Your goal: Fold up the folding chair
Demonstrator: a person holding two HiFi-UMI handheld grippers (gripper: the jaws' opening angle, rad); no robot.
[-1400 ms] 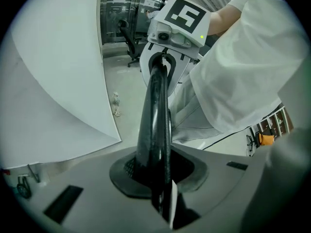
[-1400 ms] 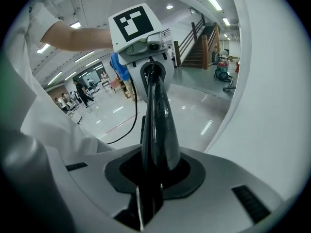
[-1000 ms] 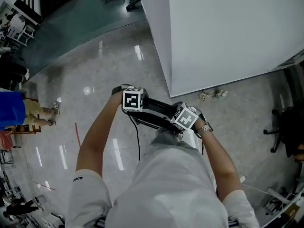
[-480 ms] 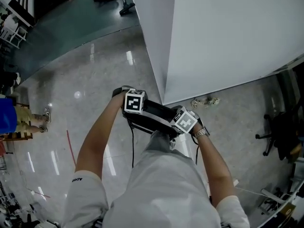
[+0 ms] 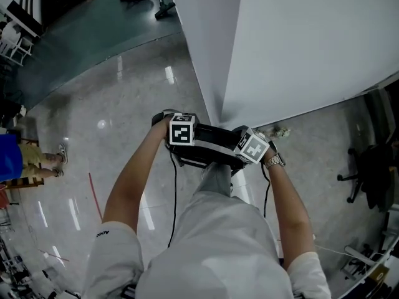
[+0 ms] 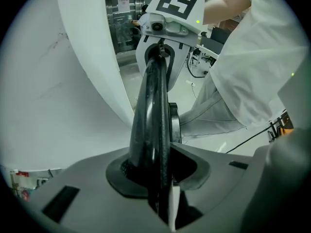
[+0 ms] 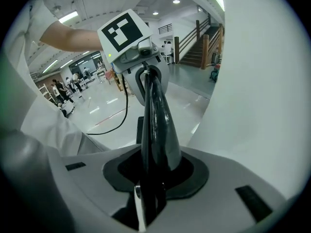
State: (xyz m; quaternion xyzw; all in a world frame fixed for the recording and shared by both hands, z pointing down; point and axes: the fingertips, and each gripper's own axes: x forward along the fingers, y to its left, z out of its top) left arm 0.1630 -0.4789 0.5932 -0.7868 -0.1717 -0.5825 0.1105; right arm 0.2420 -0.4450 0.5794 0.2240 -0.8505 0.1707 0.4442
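The folded black chair (image 5: 211, 149) hangs crosswise in front of me, just short of the corner of a white wall (image 5: 299, 42). My left gripper (image 5: 182, 147) is shut on one end of its black top bar (image 6: 150, 120), and my right gripper (image 5: 245, 161) is shut on the other end. In the left gripper view the bar runs from my jaws (image 6: 163, 178) up to the right gripper (image 6: 160, 57). In the right gripper view it runs from my jaws (image 7: 153, 178) to the left gripper (image 7: 146, 74). Both pairs of jaws have just been opening a little, the right one last, with the bar still between them.
The wall's corner (image 5: 218, 120) stands just beyond the chair, with small scraps (image 5: 274, 131) at its foot. A black office chair (image 5: 368, 167) is at the right. A person in blue (image 5: 12, 157) stands far left. A cable (image 5: 174, 192) hangs from the left gripper.
Both grippers, with the chair between them, have moved closer to the corner of the white wall. The right gripper now sits almost under the wall's edge.
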